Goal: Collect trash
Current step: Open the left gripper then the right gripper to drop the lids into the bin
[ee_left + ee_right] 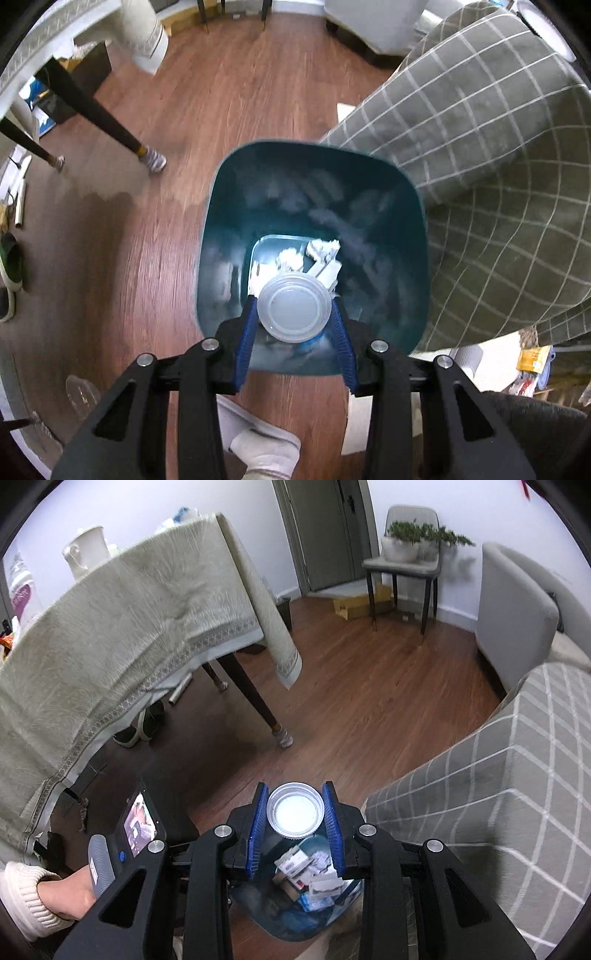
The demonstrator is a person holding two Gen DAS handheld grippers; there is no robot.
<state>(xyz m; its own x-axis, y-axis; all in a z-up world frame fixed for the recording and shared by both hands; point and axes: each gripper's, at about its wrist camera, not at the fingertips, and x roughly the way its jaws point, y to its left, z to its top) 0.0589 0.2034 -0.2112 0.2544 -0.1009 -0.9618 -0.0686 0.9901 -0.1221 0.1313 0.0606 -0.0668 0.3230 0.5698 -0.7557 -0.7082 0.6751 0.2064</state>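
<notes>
So the left gripper (293,321) has its blue pads clamped on either side of a clear plastic cup (294,307), low center of the left wrist view. We're looking at the round end of the cup, and it hangs right over the mouth of the teal trash bin (413,236). Makes sense to me: hold it by the sides, point the tool nearly straight down, and it only has to let go for the cup to fall in. I'd say that's the step we're at, the drop itself hasn't happened yet.

The right gripper (295,814) is pinched tight on a small round lid (295,809), silvery rim with a whitish center, bottom middle of the right wrist view. Below it in the frame you can see the bin (295,928) with crumpled paper and wrappers (314,871) already in it. From this angle I can't tell if the lid is properly above the opening or a bit short of it.

Moving outward: in the left view the bin sits mid frame on the wood floor (221,92), tucked against a grey checked cover (480,166) that fills the right side. Smart spot, close to where the trash gets picked up. A dark table leg (96,107) with a sock on its foot is at upper left. In the right view a draped tablecloth (110,627) takes the left half, and a hand (66,893) in a cream sleeve grips the other tool's handle at lower left.
</notes>
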